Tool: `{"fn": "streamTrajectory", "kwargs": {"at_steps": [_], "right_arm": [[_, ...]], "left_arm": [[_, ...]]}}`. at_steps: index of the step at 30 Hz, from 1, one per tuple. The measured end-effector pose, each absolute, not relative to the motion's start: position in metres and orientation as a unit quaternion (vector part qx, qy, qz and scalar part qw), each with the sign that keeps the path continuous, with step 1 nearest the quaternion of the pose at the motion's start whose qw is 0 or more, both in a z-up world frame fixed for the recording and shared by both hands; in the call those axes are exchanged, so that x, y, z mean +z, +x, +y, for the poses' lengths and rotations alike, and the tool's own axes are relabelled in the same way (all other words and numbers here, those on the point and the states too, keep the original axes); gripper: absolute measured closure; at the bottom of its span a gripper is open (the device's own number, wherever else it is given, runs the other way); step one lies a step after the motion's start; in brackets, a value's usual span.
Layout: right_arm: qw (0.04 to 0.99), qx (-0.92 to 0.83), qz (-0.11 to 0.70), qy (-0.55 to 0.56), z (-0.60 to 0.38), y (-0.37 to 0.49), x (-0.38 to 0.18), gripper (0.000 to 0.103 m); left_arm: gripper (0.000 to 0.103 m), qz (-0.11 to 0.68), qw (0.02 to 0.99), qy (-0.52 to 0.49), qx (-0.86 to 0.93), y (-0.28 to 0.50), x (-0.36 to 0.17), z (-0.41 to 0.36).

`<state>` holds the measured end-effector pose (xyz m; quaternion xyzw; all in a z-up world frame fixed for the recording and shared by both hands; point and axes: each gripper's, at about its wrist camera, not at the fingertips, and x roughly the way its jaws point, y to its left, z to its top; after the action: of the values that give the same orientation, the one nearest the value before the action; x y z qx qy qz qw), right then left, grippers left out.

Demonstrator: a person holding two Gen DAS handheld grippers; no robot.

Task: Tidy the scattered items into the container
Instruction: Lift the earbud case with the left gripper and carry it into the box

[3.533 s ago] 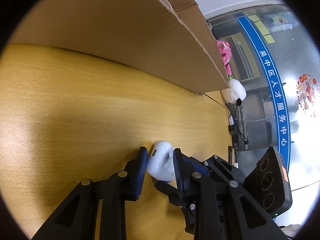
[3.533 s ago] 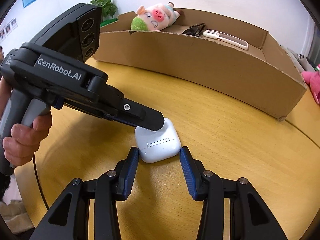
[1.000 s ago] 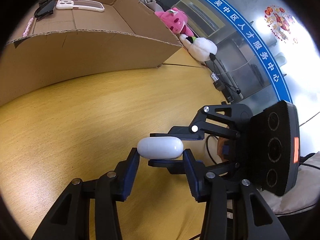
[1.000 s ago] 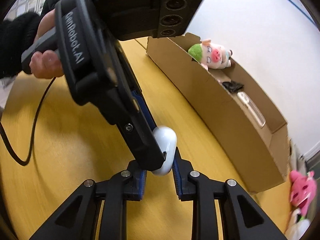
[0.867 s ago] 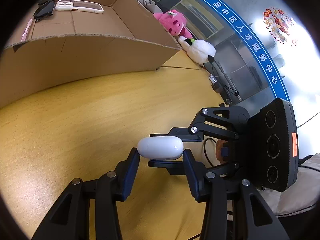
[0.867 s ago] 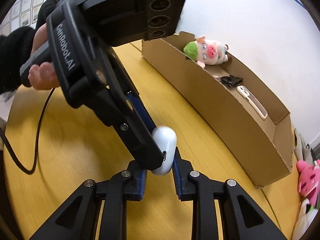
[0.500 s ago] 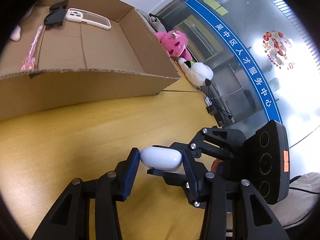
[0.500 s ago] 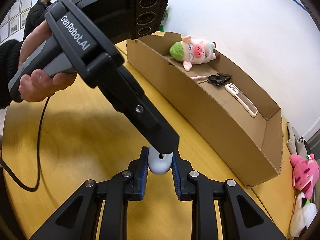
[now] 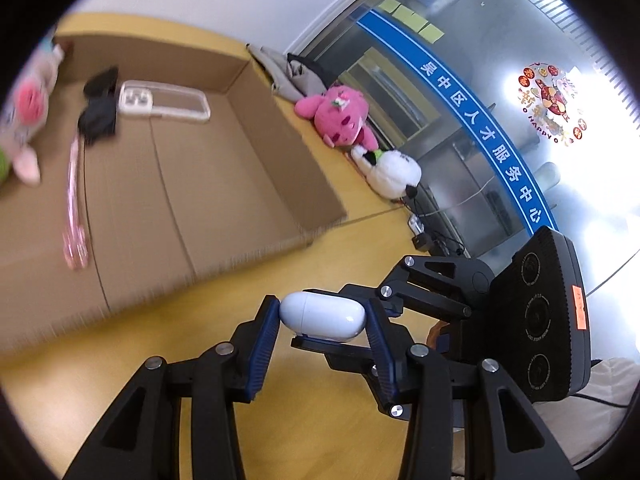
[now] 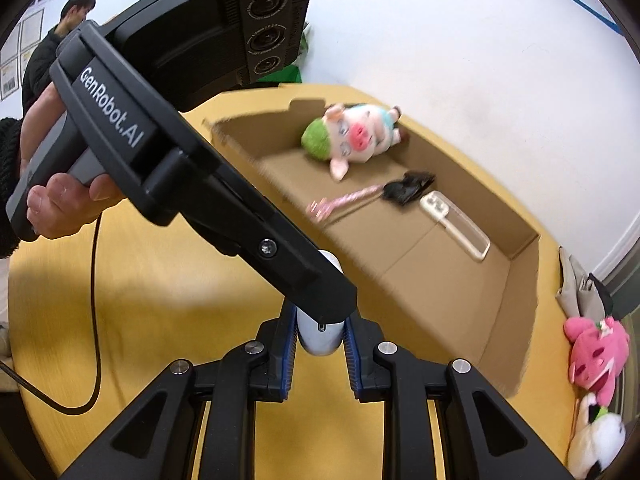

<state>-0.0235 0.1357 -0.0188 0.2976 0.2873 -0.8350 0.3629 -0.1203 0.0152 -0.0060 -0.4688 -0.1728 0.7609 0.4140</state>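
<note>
A: Status on the tidy job?

B: Mostly done, by the look of it. Cardboard box (image 10: 524, 280) already holds a plush pig (image 10: 356, 136), a pink stick thing (image 10: 344, 202), a black item too blurred to name (image 10: 408, 186), and a phone case (image 10: 456, 220).

A: What's in hand?

B: White earbud case (image 9: 322, 316). Both grippers are on it. Left gripper (image 9: 322, 334) pinches it across its long ends, right gripper (image 10: 320, 338) clamps its narrow sides from the other direction. It's off the tabletop (image 10: 140, 300), held just short of the box's near wall, not over the opening yet.

A: Both clamped, sure?

B: Pads touch the case on both sides in each wrist view. No gap visible.

A: What's left?

B: Carry it over the wall, let go inside. Free floor on the right half of the box (image 9: 224, 184), so room isn't a problem. Pink plush (image 9: 340, 116) and white plush (image 9: 394, 172) sit on the tabletop past the box's far end; can't tell if they count as scattered items.

A: Risk?

B: Double grip. If one releases late, the case twists.
</note>
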Motion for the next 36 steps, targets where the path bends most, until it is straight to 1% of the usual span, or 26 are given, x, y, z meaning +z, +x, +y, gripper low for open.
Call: {"fn": "streamTrajectory", "kwargs": {"at_steps": [8, 11, 14, 19, 26, 36], "right_arm": [[0.392, -0.824, 0.261, 0.314, 0.127, -0.107, 0.023, 0.080], [0.410, -0.813, 0.242, 0.335, 0.119, -0.149, 0.031, 0.080], [0.422, -0.796, 0.238, 0.362, 0.108, -0.188, 0.027, 0.080], [0.434, -0.763, 0.236, 0.417, 0.090, -0.233, -0.004, 0.081], [0.436, -0.730, 0.226, 0.475, 0.072, -0.269, -0.061, 0.081], [0.416, -0.718, 0.235, 0.506, 0.067, -0.279, -0.098, 0.080]], "left_arm": [[0.060, -0.151, 0.396, -0.471, 0.773, -0.193, 0.032, 0.008], [0.060, -0.155, 0.382, -0.480, 0.774, -0.226, 0.035, -0.002], [0.060, -0.160, 0.360, -0.500, 0.771, -0.255, 0.024, -0.009], [0.060, -0.187, 0.326, -0.536, 0.756, -0.293, -0.013, -0.023], [0.061, -0.199, 0.286, -0.579, 0.737, -0.315, -0.063, -0.029], [0.061, -0.203, 0.257, -0.607, 0.724, -0.324, -0.094, -0.024]]}}
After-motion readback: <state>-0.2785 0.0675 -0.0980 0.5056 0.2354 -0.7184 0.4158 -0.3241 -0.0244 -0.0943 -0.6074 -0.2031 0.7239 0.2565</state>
